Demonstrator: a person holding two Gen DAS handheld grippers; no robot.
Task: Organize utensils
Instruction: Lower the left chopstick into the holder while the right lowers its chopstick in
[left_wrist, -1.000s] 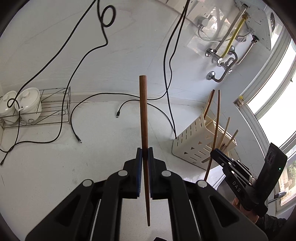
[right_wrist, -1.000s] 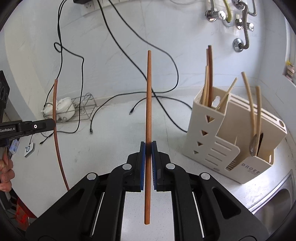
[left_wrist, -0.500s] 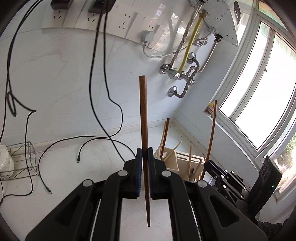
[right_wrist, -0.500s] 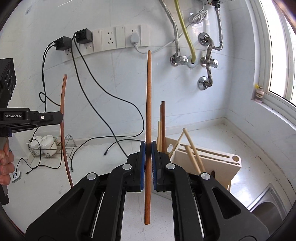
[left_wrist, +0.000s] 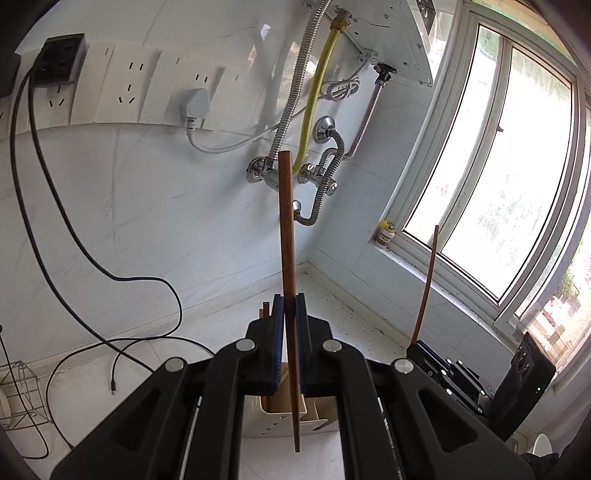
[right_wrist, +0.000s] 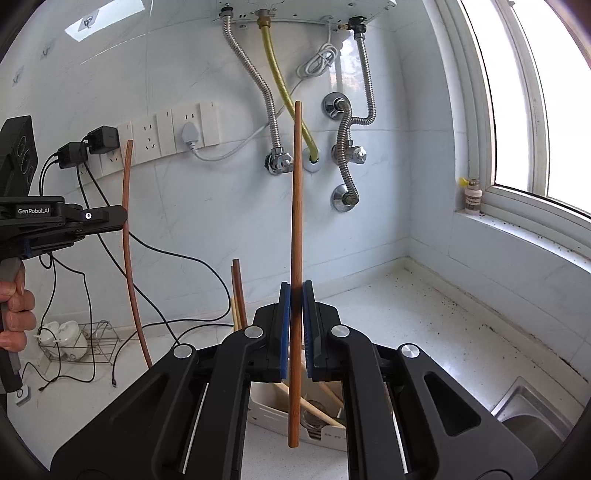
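Left gripper (left_wrist: 289, 325): blue pads clamped on a dark brown chopstick (left_wrist: 287, 258), held upright above the cream utensil holder (left_wrist: 284, 413); right gripper (right_wrist: 295, 321): pads closed on a reddish chopstick (right_wrist: 296, 236), also upright, its lower tip over the holder's open compartment with wooden utensils (right_wrist: 314, 404) inside; holder sits on white counter (right_wrist: 424, 332) near the corner; sink (right_wrist: 535, 410) to the right.

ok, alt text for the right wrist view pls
The right gripper is shut on a brown chopstick held upright above a cream utensil holder that has wooden utensils in it. At left, the left gripper grips a second chopstick, also upright. Behind are a white wall with sockets and pipes, and a window at right.
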